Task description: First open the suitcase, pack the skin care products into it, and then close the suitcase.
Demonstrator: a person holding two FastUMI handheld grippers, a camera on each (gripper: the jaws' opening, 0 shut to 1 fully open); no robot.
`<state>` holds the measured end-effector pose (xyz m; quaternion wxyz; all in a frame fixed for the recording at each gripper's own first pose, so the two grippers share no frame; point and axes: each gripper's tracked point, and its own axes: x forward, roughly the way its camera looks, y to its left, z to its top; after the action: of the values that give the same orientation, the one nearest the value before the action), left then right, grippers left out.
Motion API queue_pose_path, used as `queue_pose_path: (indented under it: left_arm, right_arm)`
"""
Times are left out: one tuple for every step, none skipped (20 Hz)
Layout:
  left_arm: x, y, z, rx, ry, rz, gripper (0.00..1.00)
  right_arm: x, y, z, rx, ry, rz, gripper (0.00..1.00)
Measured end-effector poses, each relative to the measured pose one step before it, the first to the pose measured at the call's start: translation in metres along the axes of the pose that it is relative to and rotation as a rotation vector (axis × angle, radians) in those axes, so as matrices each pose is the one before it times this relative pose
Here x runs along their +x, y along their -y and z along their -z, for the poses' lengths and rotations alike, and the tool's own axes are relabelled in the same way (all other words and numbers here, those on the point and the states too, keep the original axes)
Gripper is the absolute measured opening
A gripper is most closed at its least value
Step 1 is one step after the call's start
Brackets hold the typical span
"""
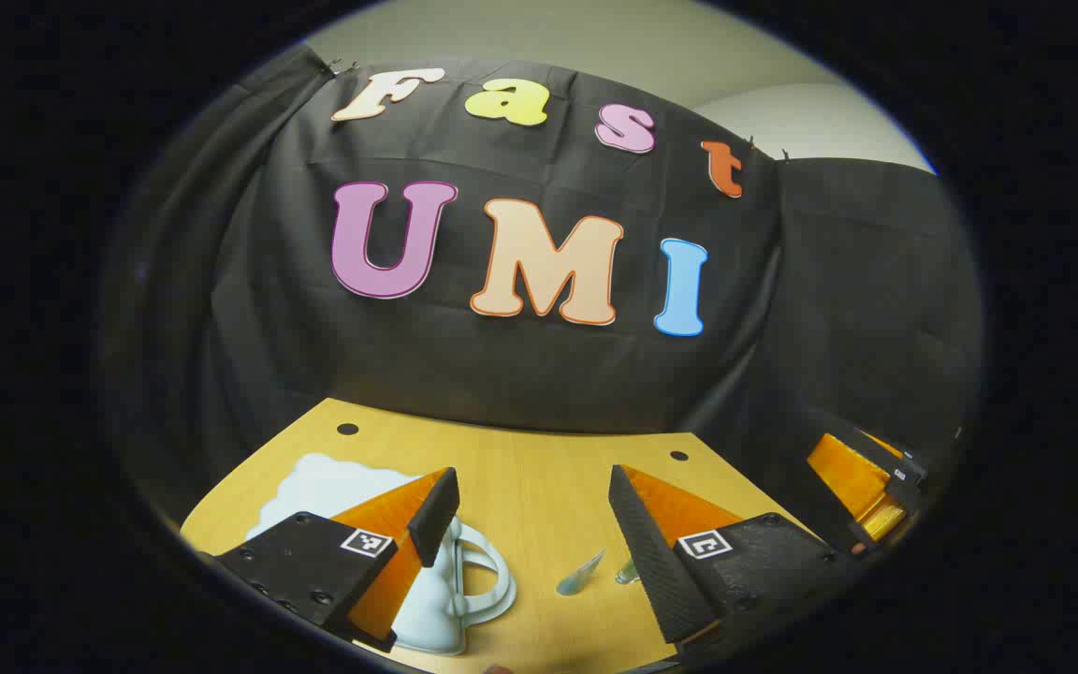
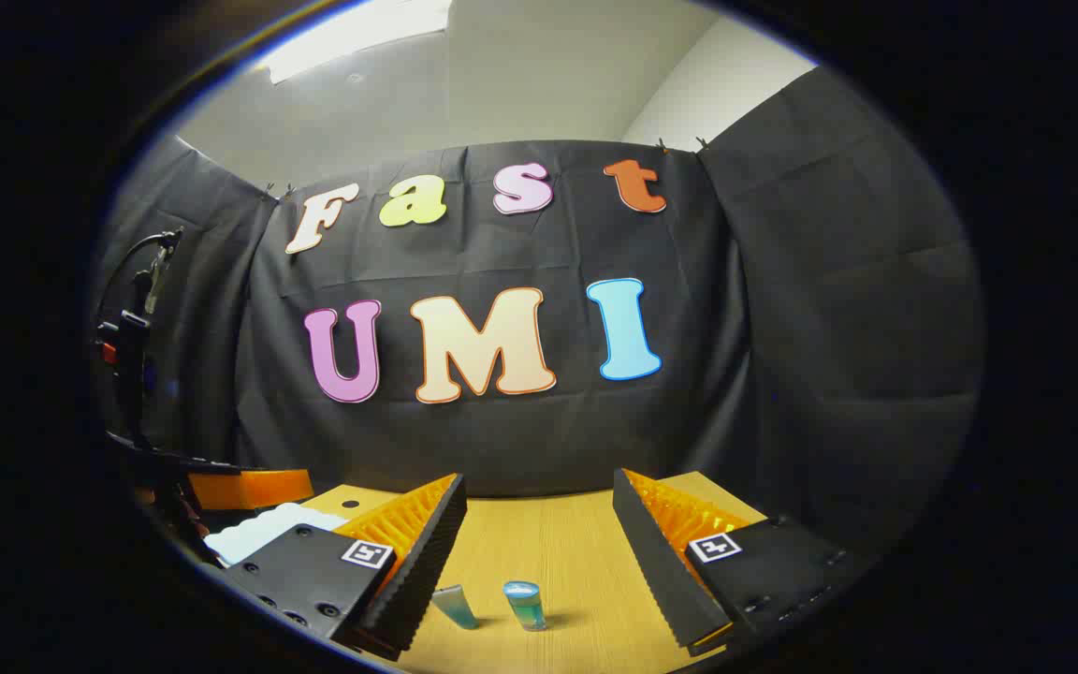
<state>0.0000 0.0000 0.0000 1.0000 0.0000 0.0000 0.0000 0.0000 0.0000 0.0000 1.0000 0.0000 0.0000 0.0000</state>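
Basically nothing of the task is visibly done yet. Wooden table [image 1: 539, 487] runs from the near edge to the black booth wall at the far side. Pale blue, cloud-shaped suitcase [image 1: 314, 482] lies flat on the table at the left, handle [image 1: 492, 571] pointing right; it looks closed, though the left gripper's near finger hides part of it. In the right gripper view a pale corner of it [image 2: 258, 529] shows at far left.

Skin care products sit out on the bare table, right of the suitcase and apart from it: a small tube [image 2: 455, 606] lying tilted and a small blue-capped bottle [image 2: 525, 604] standing just beside it. Judgement: opening, packing and closing are all left to do.

Left gripper [image 1: 533, 529]: fingers spread wide, holding nothing, hovering above the suitcase handle and the two products; contact with the suitcase can't be confirmed.

Right gripper [image 2: 539, 538]: fingers likewise wide apart, empty, with tube and bottle in the gap between them but lower on the table, untouched. Its orange body [image 1: 862, 487] is seen at far right in the left gripper view.
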Motion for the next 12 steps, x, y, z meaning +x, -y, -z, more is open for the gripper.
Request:
queue_pose_path:
  left_arm:
    - [0.00205,-0.00283,-0.00022,-0.00156,-0.00310,-0.00795,0.95]
    - [0.00205,-0.00340,0.00006,-0.00025,-0.00135,-0.00929,0.95]
    - [0.00150,-0.00427,0.00056,0.00160,-0.00103,-0.01585,0.95]
    - [0.00185,-0.00533,0.00112,0.00195,-0.00338,-0.01644,0.95]
    - [0.00157,-0.00413,0.00049,-0.00078,-0.00315,-0.01530,0.95]
    - [0.00145,-0.00316,0.00236,-0.00329,-0.00772,-0.01102,0.95]
    - [0.00103,-0.00200,0.00134,-0.00677,-0.00516,-0.00898,0.95]
    - [0.00187,-0.00259,0.00185,-0.00816,-0.00597,-0.00820,0.95]
    - [0.00208,-0.00193,0.00203,-0.00456,-0.00789,-0.00667,0.95]
    - [0.00204,-0.00331,0.00259,0.00065,-0.00541,-0.01014,0.94]
    - [0.00200,-0.00413,0.00074,0.00611,-0.00469,-0.01272,0.94]
    - [0.00225,-0.00596,0.00054,0.00673,-0.00435,-0.01353,0.95]
  right_arm:
    - [0.00131,-0.00002,0.00038,0.00824,-0.00178,-0.00205,0.96]
    - [0.00113,-0.00094,0.00140,0.00794,-0.00386,-0.00679,0.98]
    - [0.00158,-0.00176,0.00225,0.00309,-0.00396,-0.00711,0.96]
    - [0.00201,-0.00087,0.00139,-0.00217,-0.00601,-0.00729,0.98]
    - [0.00162,-0.00046,0.00233,-0.00466,-0.00565,-0.00598,0.98]
    - [0.00308,0.00034,0.00129,-0.00491,-0.00757,-0.00587,0.98]
    - [0.00140,-0.00011,0.00153,-0.00326,-0.00535,-0.00644,0.98]
    - [0.00250,-0.00056,-0.00006,0.00001,-0.00308,-0.00582,0.97]
    - [0.00124,-0.00087,0.00057,0.00232,-0.00295,-0.00695,0.96]
    - [0.00148,-0.00057,0.00007,0.00178,-0.00152,-0.00592,0.97]
    - [0.00134,0.00038,0.00086,-0.00061,-0.00218,-0.00313,0.96]
    - [0.00189,0.00126,0.00195,-0.00204,-0.00604,-0.00206,0.96]
